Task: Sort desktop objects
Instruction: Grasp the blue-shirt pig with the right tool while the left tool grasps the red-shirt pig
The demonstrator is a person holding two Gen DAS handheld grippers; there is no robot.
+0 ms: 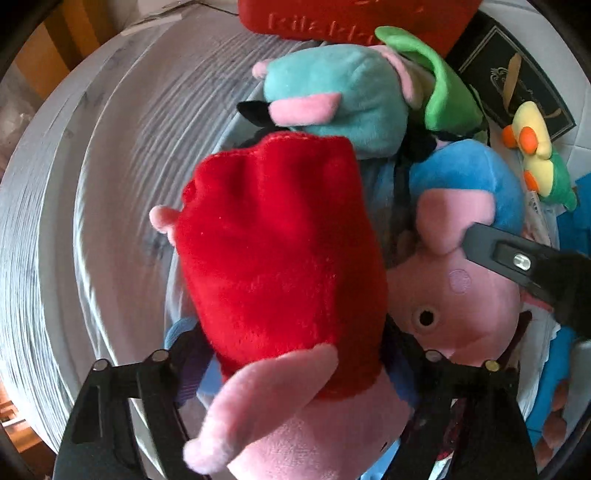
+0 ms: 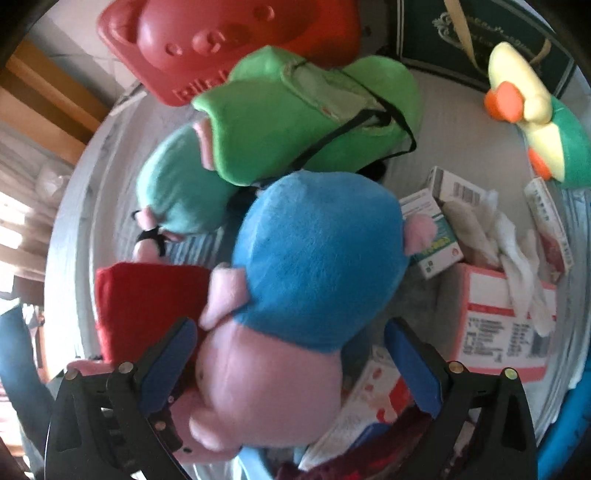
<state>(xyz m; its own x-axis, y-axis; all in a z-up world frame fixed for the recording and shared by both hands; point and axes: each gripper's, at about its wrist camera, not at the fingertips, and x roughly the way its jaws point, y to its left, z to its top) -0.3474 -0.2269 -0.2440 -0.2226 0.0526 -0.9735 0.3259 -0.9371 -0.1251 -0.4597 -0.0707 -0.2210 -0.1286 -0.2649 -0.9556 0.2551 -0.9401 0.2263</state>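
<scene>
A pink pig plush in a red dress (image 1: 280, 236) fills the left wrist view and lies between the fingers of my left gripper (image 1: 291, 343), whose blue pads sit against its sides with no gap showing. Beside it lies a pig plush in a blue dress (image 2: 317, 258). Its pink head is between the fingers of my right gripper (image 2: 291, 339). The left pad touches the head and the right pad stands clear of it, so that gripper is open. One right fingertip (image 1: 517, 258) shows against that pink head in the left wrist view.
A teal-dressed pig plush (image 2: 177, 192) and a green plush (image 2: 314, 110) lie just beyond. Behind them are a red bear-shaped case (image 2: 221, 33), a dark box (image 2: 480, 33) and a yellow-green bird plush (image 2: 528, 110). Several medicine boxes (image 2: 498, 325) and tissue lie right. White tabletop (image 1: 110, 184) is left.
</scene>
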